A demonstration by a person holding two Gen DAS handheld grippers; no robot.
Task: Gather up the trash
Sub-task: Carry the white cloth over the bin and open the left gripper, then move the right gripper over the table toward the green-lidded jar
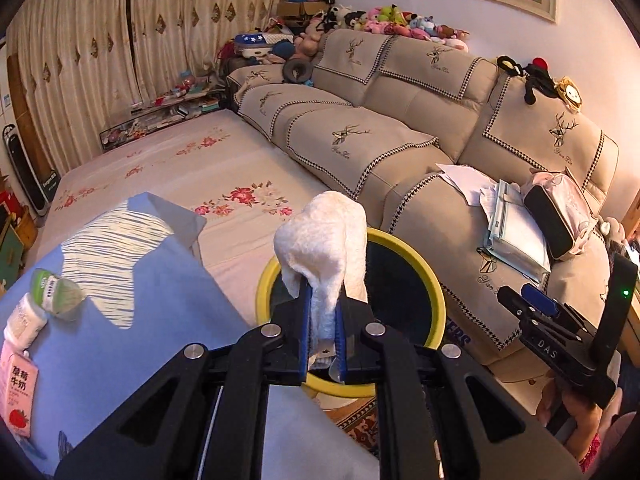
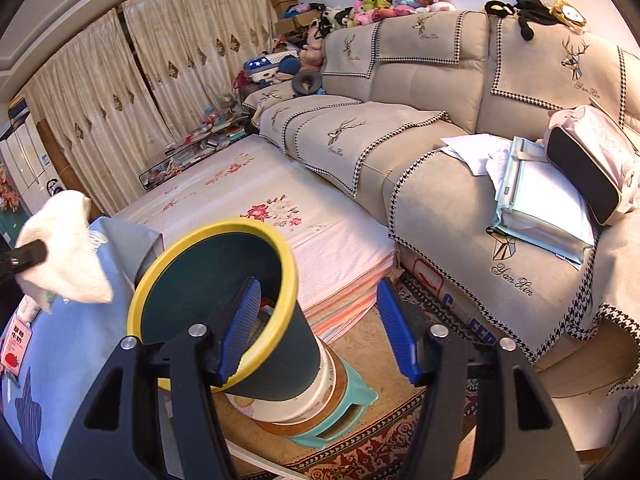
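Beige sofa cushions point(image 1: 360, 136) fill the far side of this living room, with a flowered mat point(image 1: 192, 168) spread on the floor in front of them, both beyond the yellow-rimmed bin point(image 2: 216, 304) that serves as the landmark. That bin, dark inside, stands raised on a pale tub and a turquoise stool between the sofa and a blue-covered surface point(image 1: 132, 344). Judging by how things lie, the task is partly under way: something pale already sits low inside the bin in the right wrist view, though what it is cannot be told. The left gripper point(image 1: 323, 332) has its fingers clamped on a crumpled white tissue point(image 1: 324, 240), held up just above the near side of the bin's rim, so letting it fall looks like the step in hand. The right gripper point(image 2: 320, 328) hangs beside the bin with its fingers apart and holding nothing; one blue pad appears in front of the bin's mouth. Still left on the surface, beside the bin, are a crushed green cup point(image 1: 58, 292), a small white bottle point(image 1: 24, 320) and a strawberry milk carton point(image 1: 18, 392), all seemingly trash to collect.
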